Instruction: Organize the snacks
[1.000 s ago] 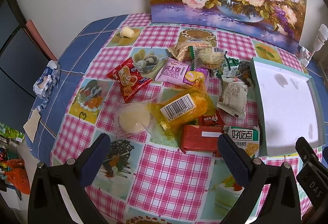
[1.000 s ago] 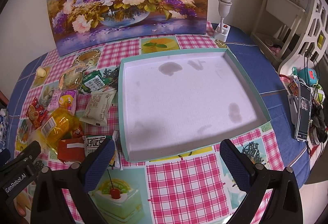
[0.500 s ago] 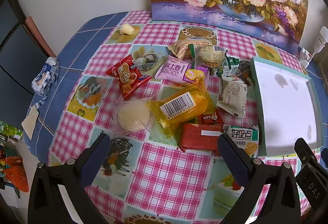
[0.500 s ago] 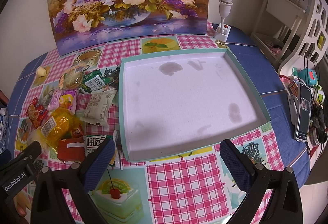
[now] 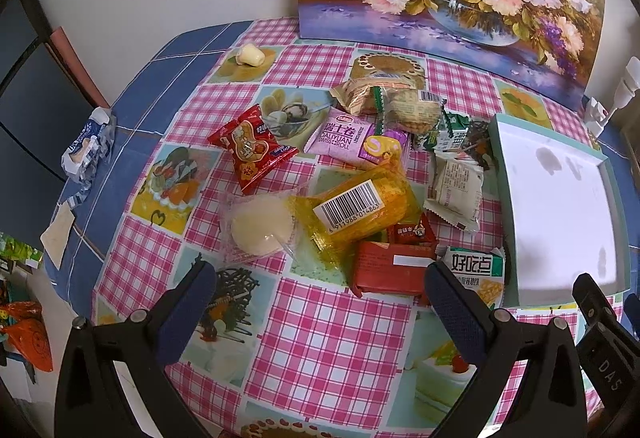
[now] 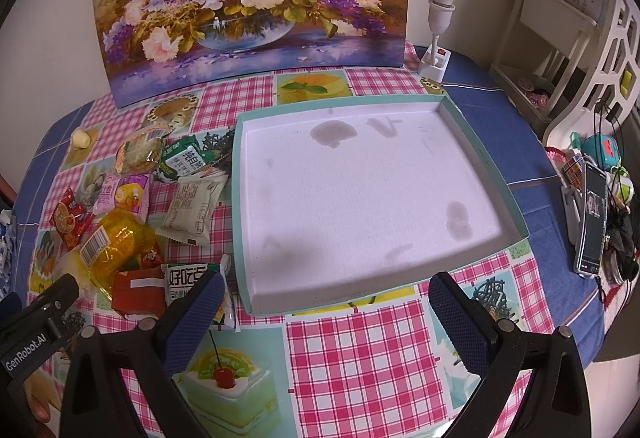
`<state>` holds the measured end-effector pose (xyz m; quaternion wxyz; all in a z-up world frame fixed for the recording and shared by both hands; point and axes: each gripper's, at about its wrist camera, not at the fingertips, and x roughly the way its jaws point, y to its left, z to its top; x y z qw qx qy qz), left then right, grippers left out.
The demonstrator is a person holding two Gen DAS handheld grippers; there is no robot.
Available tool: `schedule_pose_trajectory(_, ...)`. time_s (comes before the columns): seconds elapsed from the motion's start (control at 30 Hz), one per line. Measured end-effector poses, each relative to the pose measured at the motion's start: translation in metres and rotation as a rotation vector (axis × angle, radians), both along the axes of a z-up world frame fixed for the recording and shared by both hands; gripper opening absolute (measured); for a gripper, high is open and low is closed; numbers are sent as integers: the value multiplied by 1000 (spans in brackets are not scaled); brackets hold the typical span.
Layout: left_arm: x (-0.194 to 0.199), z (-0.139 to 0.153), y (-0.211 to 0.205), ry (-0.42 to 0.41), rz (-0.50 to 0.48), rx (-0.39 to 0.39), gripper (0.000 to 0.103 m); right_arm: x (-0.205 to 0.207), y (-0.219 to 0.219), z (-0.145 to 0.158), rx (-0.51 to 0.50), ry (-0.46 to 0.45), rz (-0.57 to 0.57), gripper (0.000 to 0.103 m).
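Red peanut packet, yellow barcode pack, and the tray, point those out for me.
Red peanut packet (image 5: 251, 153), left wrist view, middle of its front.
Yellow barcode pack (image 5: 352, 206), left wrist view, its white label.
Tray (image 6: 239, 197), right wrist view, left rim.

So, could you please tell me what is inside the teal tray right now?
The teal tray holds no snacks; only its white floor with a few grey stains shows. The right claw's fingers hide a little of the near rim, and nothing seems to lie there.

I hold the left gripper (image 5: 320, 288) with jaws spread wide, gripping nothing. The right gripper (image 6: 326, 296) is likewise spread wide and unloaded.
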<state>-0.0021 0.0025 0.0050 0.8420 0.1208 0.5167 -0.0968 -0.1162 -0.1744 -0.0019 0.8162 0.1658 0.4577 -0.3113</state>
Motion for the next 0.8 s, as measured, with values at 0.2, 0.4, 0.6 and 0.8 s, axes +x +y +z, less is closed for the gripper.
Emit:
schedule_pose_trajectory(0.2,0,0,0,2,6,-3,103,0,0,0,0,0,0,103)
schedule_pose_trajectory(0.4,2,0,3,8,15,-13,103,1,0,-1,-1,3,2,103)
schedule_pose_trajectory(0.6,3,0,5,13,20,-27,103,4,2,-4,1,10,12,103)
schedule_pose_trajectory(0.8,7,-2,8,27,32,-53,103,9,3,-5,23,5,35,103)
